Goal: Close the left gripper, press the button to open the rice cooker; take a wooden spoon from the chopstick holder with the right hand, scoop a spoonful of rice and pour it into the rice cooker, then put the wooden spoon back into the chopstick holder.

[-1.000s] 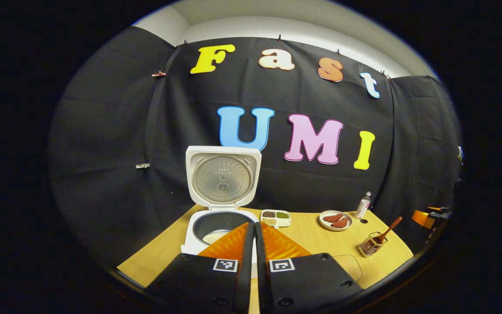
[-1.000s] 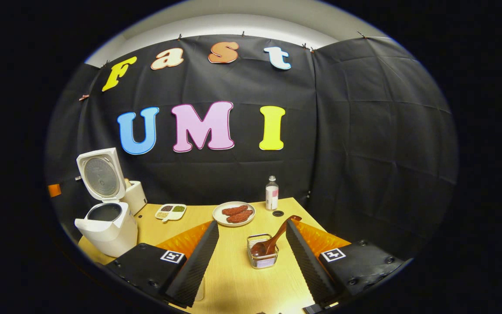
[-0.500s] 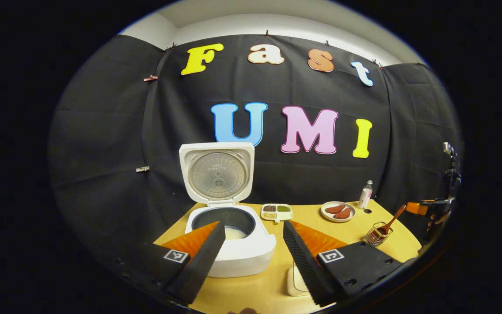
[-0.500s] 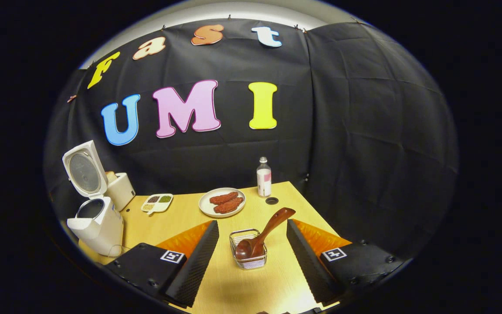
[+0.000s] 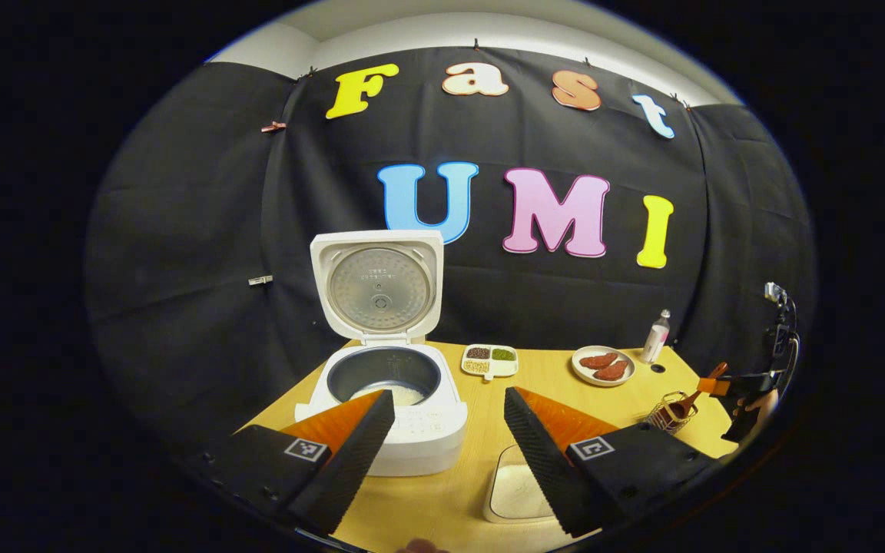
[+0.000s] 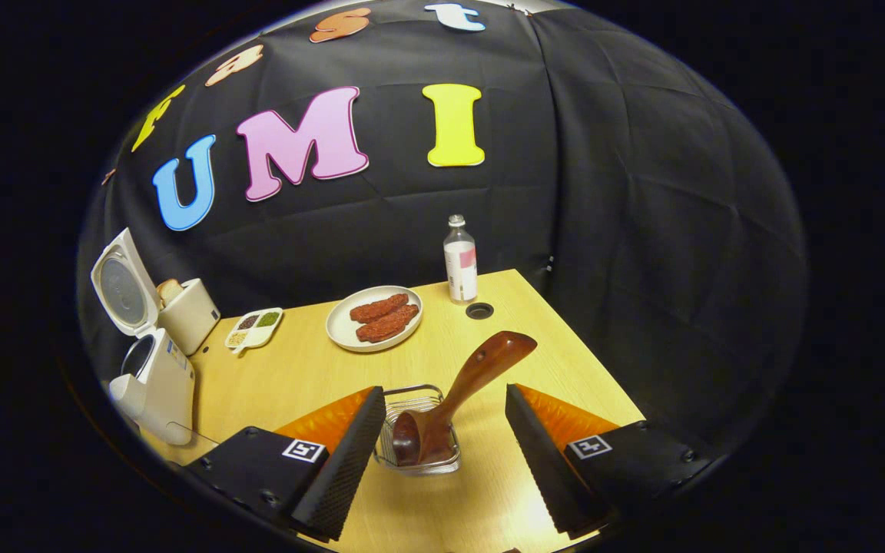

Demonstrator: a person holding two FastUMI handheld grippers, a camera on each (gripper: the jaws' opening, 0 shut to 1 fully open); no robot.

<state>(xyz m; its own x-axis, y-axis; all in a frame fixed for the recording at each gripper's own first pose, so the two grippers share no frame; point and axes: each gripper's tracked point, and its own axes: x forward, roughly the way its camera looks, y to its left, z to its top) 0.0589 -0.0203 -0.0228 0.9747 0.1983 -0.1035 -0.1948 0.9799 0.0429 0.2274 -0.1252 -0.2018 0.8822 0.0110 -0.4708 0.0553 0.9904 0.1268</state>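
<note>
Spoon (image 6: 458, 388) sits bowl-down in wire chopstick holder (image 6: 418, 430), handle leaning up-right betw right gripper (image 6: 446, 445) fingers, which are spread, not touching. Rigid, light, prob smooth wood; best grip mid-handle. Left gripper (image 5: 446, 442) also spread, empty; rice cooker (image 5: 385, 407) lid up.

A light yellow wooden table (image 6: 312, 369) holds everything. On it sit a white rice cooker with its lid up (image 5: 389, 407), a small white tray of beans (image 5: 489, 362), a white plate with red-brown meat pieces (image 6: 374, 318), a little clear bottle (image 6: 460, 261), a wire basket holding a brown wooden spoon (image 6: 419, 442), a white toaster (image 6: 189, 313) and a shallow white dish of rice (image 5: 515, 491).
</note>
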